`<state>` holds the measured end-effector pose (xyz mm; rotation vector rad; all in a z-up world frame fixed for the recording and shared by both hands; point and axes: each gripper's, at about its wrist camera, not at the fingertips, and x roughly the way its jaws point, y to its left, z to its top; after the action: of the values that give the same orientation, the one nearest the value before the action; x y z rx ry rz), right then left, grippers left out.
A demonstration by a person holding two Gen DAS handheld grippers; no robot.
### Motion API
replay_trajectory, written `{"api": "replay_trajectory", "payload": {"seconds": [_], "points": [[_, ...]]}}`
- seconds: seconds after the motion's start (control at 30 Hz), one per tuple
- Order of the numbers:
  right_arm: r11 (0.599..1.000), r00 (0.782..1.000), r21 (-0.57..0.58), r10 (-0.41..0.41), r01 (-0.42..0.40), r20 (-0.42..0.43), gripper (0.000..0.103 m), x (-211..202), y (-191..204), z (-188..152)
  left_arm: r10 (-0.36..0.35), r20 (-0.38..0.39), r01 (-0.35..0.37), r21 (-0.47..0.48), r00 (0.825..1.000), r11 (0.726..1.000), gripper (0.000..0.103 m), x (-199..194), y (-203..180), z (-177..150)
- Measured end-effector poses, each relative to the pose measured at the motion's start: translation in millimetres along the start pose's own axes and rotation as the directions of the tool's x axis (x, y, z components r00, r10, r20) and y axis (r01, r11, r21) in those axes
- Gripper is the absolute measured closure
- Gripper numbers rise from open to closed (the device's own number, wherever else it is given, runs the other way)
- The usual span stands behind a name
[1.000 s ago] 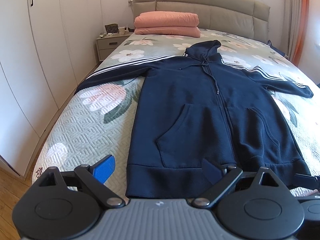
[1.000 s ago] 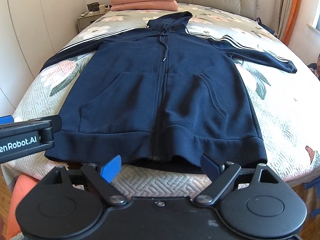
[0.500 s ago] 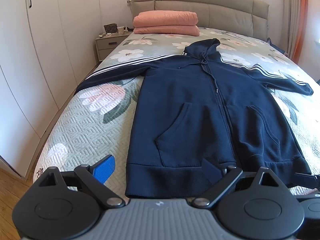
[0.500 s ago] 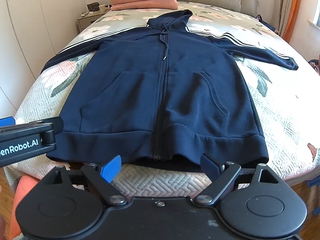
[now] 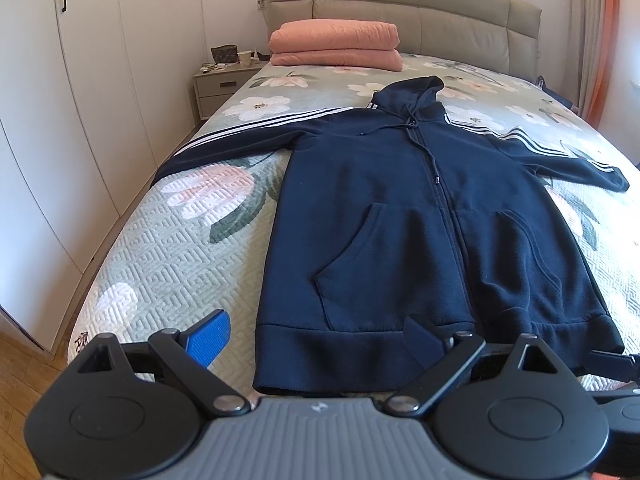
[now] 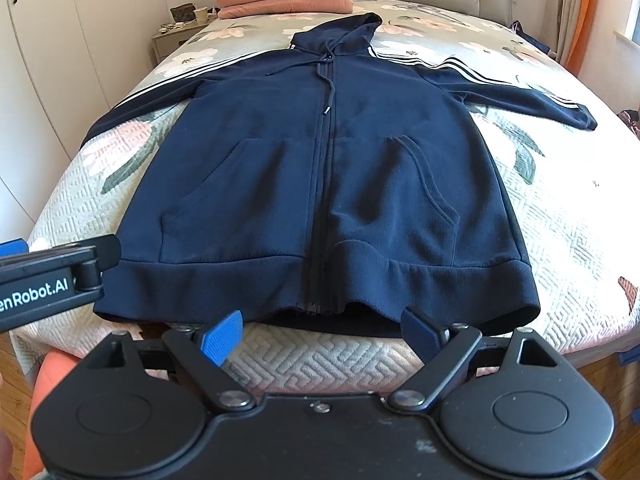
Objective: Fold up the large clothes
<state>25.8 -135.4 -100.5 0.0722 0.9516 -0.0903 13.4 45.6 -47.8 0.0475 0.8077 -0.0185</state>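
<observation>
A long navy zip hoodie point(image 5: 420, 232) with white-striped sleeves lies flat, face up, on the bed, sleeves spread out to both sides and hood toward the headboard. It also shows in the right wrist view point(image 6: 328, 184). My left gripper point(image 5: 316, 340) is open and empty, hovering just before the hem's left half. My right gripper point(image 6: 320, 336) is open and empty, just short of the hem at the zip. The left gripper's body point(image 6: 52, 280) shows at the left edge of the right wrist view.
The bed point(image 5: 168, 248) has a floral quilted cover. Folded pink blankets point(image 5: 336, 46) sit by the headboard. A nightstand point(image 5: 222, 86) and white wardrobes point(image 5: 80, 100) stand on the left. Wooden floor point(image 5: 20, 364) lies below the bed's foot.
Both grippers have drifted slightly; the hoodie sits a little lower in the views. Nothing was grasped.
</observation>
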Motion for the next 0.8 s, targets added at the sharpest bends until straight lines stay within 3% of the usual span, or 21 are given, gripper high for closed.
{"api": "replay_trajectory", "payload": {"seconds": [0.43, 0.63, 0.8], "points": [[1.0, 1.0, 0.025, -0.003, 0.003, 0.017, 0.001, 0.0, -12.1, 8.3, 0.001, 0.006, -0.001, 0.009, 1.0, 1.0, 0.008, 2.6, -2.2, 3.5], [0.995, 0.987, 0.039, -0.096, 0.091, 0.13, 0.001, 10.1, -48.9, 49.5, -0.012, 0.05, 0.007, 0.081, 0.999, 0.997, 0.008, 22.7, -17.2, 35.4], [0.987, 0.969, 0.063, -0.156, 0.146, 0.194, 0.001, 61.5, -93.0, 109.0, -0.035, 0.057, 0.028, 0.113, 0.998, 0.993, 0.008, 79.5, -41.9, 80.2]]}}
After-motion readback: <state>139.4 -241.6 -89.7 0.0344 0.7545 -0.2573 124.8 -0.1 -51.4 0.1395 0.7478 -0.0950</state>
